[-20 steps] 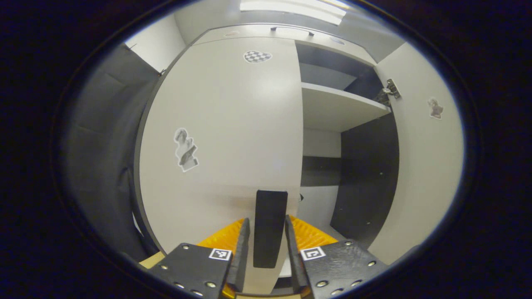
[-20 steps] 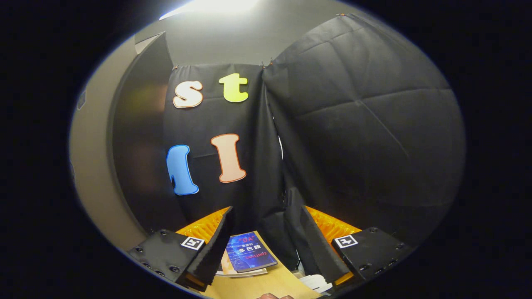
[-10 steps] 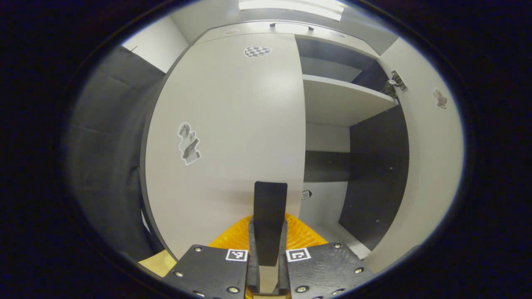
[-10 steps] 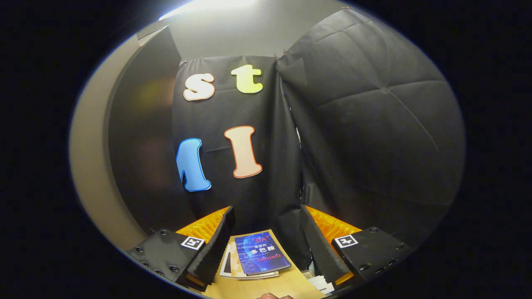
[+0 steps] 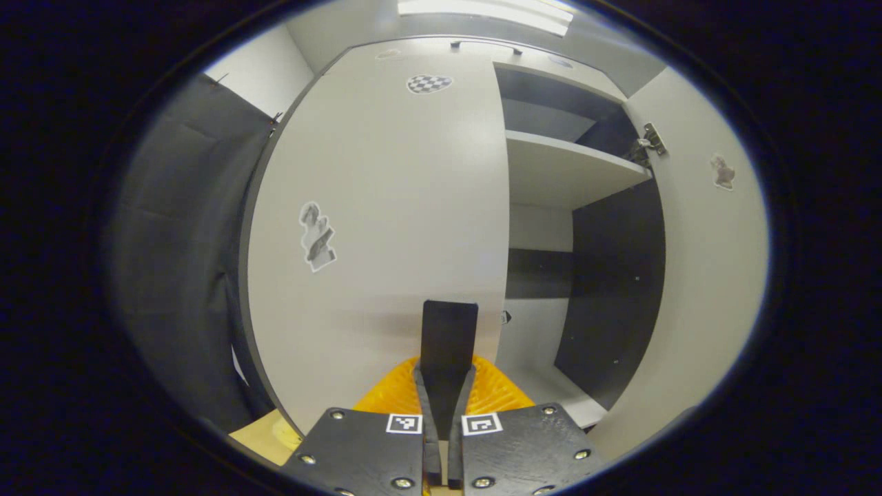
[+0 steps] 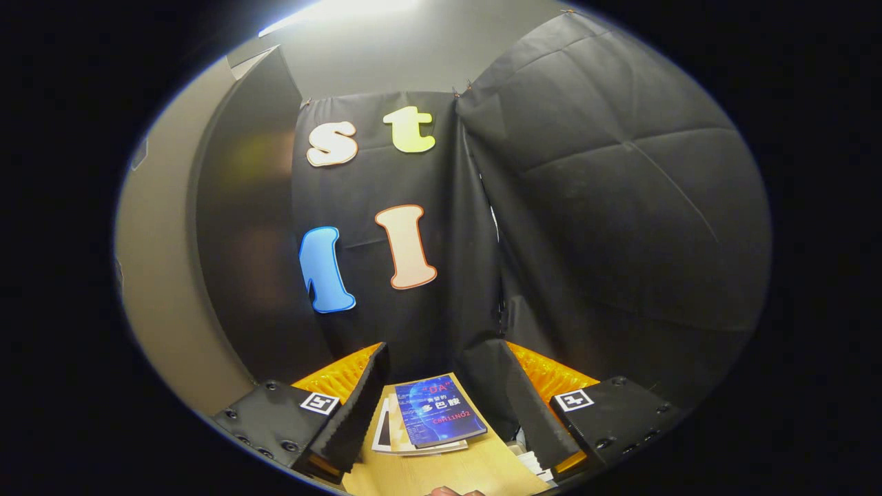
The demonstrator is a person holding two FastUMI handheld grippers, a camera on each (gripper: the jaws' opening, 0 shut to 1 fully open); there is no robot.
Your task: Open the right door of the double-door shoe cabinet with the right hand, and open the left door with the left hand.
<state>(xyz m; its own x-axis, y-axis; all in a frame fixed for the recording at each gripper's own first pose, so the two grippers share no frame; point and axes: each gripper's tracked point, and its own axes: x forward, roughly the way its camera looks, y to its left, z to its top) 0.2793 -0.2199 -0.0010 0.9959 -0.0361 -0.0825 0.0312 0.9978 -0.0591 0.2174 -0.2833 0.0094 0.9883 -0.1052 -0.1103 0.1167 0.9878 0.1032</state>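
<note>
In the left gripper view the pale left door (image 5: 386,207) of the shoe cabinet faces me and looks closed. A dark upright handle (image 5: 449,331) sits at its lower right edge. My left gripper (image 5: 444,386) is shut on that handle, both fingers pressed to its lower part. The right door (image 5: 710,262) stands swung open at the right, baring a shelf (image 5: 565,172) and a dark inner wall (image 5: 613,275). In the right gripper view my right gripper (image 6: 441,389) is open, holds nothing and points away toward the booth's black cloth.
Stickers mark both doors, and a metal hinge (image 5: 651,141) shows on the open one. Under the right gripper a blue book (image 6: 439,419) lies on papers on a wooden table (image 6: 441,472). A pale panel (image 6: 158,289) and a dark panel (image 6: 241,227) rise at the left there.
The left gripper's fingers have closed from either side onto the door handle. The right gripper stayed open and shifted slightly, so the book shows more fully between its fingers.
</note>
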